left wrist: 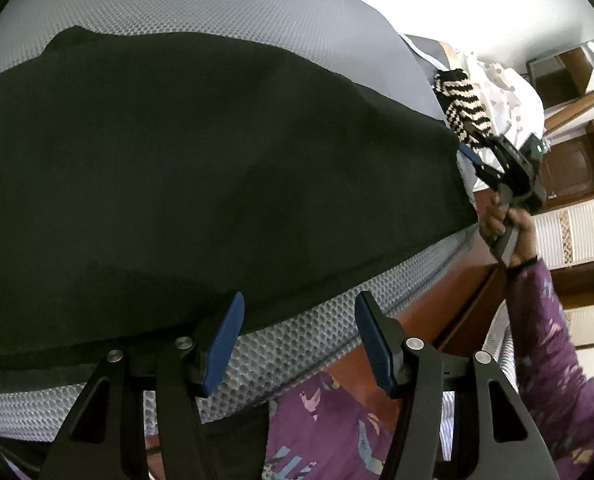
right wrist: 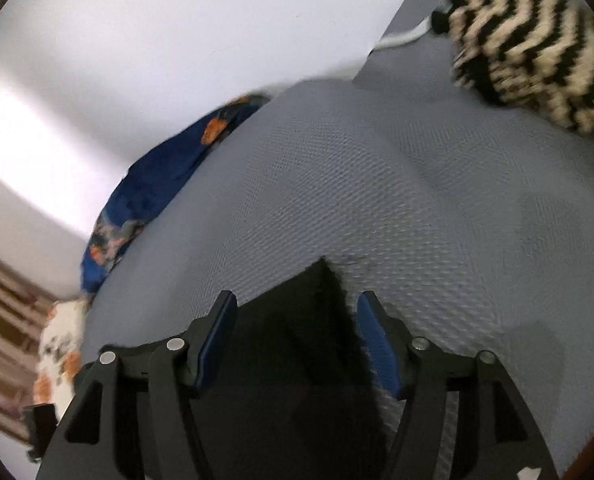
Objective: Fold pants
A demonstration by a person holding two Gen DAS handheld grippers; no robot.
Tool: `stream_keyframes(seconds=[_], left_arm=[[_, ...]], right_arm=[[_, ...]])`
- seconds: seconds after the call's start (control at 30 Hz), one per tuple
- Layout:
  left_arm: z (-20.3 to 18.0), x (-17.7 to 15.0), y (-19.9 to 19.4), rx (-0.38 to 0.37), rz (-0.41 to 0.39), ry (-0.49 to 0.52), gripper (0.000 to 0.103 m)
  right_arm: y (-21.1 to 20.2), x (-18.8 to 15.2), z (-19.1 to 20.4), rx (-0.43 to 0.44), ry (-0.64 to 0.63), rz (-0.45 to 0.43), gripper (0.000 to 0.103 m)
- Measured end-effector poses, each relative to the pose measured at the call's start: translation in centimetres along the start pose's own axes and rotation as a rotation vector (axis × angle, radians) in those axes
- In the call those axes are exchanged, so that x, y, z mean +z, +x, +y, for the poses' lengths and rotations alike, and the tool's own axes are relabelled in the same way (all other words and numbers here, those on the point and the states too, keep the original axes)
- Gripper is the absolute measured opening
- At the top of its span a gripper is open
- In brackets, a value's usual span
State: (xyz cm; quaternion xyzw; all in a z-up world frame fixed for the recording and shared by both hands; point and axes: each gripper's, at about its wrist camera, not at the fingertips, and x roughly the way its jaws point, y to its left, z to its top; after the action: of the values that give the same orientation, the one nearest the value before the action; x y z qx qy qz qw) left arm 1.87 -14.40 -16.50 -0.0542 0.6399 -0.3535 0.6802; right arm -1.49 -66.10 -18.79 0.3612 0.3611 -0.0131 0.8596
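Both grippers, left gripper and right gripper, sit half-open holding nothing, so I'd pinch the soft, floppy black pants at that far right corner.

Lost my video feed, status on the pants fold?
Left gripper open at near hem. Right gripper open, corner between its pads. Black pants flat on grey mattress. Striped knit lies clear.
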Motion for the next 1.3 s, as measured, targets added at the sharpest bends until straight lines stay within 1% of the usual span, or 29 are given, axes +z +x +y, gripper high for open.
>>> stream_keyframes(seconds=[0.03, 0.07, 0.13, 0.17, 0.2, 0.3, 0.37, 0.4, 0.43, 0.5, 0.53, 0.57, 0.63, 0.7, 0.73, 0.8, 0.83, 0.9, 0.97, 1.0, 1.03, 1.07, 1.13, 1.23, 1.3], left_arm=[[-0.1, 0.0, -0.1, 0.004, -0.003, 0.007, 0.059], [-0.3, 0.0, -0.2, 0.007, -0.005, 0.015, 0.059], [-0.6, 0.0, -0.4, 0.015, -0.011, 0.027, 0.059], [-0.7, 0.0, -0.4, 0.017, -0.014, 0.031, 0.059], [-0.7, 0.0, -0.4, 0.016, -0.014, 0.032, 0.059], [-0.8, 0.1, -0.2, 0.019, -0.012, 0.028, 0.059], [-0.8, 0.1, -0.1, 0.015, -0.006, 0.025, 0.059], [-0.7, 0.1, 0.0, 0.015, -0.004, 0.022, 0.059], [-0.7, 0.0, 0.0, 0.014, -0.003, 0.021, 0.059], [-0.7, 0.0, 0.3, 0.014, 0.005, 0.021, 0.059], [-0.8, 0.0, 0.3, 0.016, 0.006, 0.025, 0.059], [-0.8, 0.0, 0.2, 0.019, 0.005, 0.03, 0.059], [-1.0, -0.1, -0.1, 0.024, -0.003, 0.042, 0.059], [-1.1, -0.1, -0.1, 0.024, -0.003, 0.047, 0.059], [-1.1, -0.1, 0.0, 0.023, 0.0, 0.046, 0.059], [-1.0, 0.0, -0.1, 0.015, -0.002, 0.041, 0.059], [-0.9, 0.0, -0.1, 0.012, -0.003, 0.042, 0.059], [-0.8, 0.0, 0.0, 0.008, -0.005, 0.041, 0.059], [-0.8, -0.1, 0.2, 0.001, 0.0, 0.036, 0.059], [-0.8, -0.1, 0.3, 0.0, 0.003, 0.037, 0.059], [-0.8, -0.2, 0.3, 0.002, 0.007, 0.039, 0.059], [-0.9, -0.2, 0.4, 0.006, 0.01, 0.042, 0.059], [-1.0, -0.2, 0.2, 0.009, 0.007, 0.048, 0.059], [-1.1, -0.1, -0.1, 0.013, 0.002, 0.048, 0.059], [-1.1, -0.1, -0.1, 0.011, -0.007, 0.051, 0.059]], right_arm=[[0.5, 0.1, 0.2, 0.006, -0.011, 0.028, 0.016], [1.0, 0.0, 0.8, -0.037, -0.048, 0.043, 0.011], [0.8, -0.2, 1.7, -0.039, -0.11, 0.035, 0.009], [0.5, -0.3, 2.1, -0.048, -0.134, 0.013, 0.007], [0.1, -0.4, 2.3, -0.059, -0.147, -0.016, 0.007], [-2.4, -1.2, 3.4, -0.036, -0.195, -0.156, 0.006], [-2.8, -1.6, 3.8, -0.048, -0.223, -0.201, 0.006], [-2.3, -1.7, 3.6, -0.066, -0.227, -0.201, 0.006], [-1.6, -1.7, 3.3, -0.089, -0.22, -0.183, 0.006], [0.5, -1.5, 2.5, -0.142, -0.21, -0.123, 0.006], [0.8, -1.4, 2.2, -0.144, -0.203, -0.117, 0.007], [0.8, -1.3, 1.8, -0.141, -0.185, -0.122, 0.01], [-0.3, -1.1, 0.8, -0.152, -0.119, -0.182, 0.011], [-2.1, -1.2, -0.6, -0.13, -0.045, -0.23, 0.014], [-2.8, -1.3, -1.1, -0.129, -0.014, -0.233, 0.014], [-4.4, -1.9, -1.6, -0.115, 0.005, -0.243, 0.014], [-4.9, -2.1, -1.7, -0.118, 0.004, -0.24, 0.017], [-5.0, -2.5, -1.8, -0.109, -0.007, -0.188, 0.019], [-4.2, -2.3, -1.3, -0.134, -0.037, -0.14, 0.023], [-3.7, -2.0, -1.2, -0.126, -0.037, -0.122, 0.024], [-3.2, -1.6, -1.2, -0.096, -0.024, -0.105, 0.026], [-2.7, -1.3, -1.3, -0.067, -0.005, -0.091, 0.032], [-1.3, -0.4, -1.4, -0.046, 0.024, -0.055, 0.036], [0.9, 0.6, -1.6, -0.032, 0.056, 0.047, 0.036], [2.0, 1.3, -1.1, -0.057, 0.03, 0.103, 0.031]])
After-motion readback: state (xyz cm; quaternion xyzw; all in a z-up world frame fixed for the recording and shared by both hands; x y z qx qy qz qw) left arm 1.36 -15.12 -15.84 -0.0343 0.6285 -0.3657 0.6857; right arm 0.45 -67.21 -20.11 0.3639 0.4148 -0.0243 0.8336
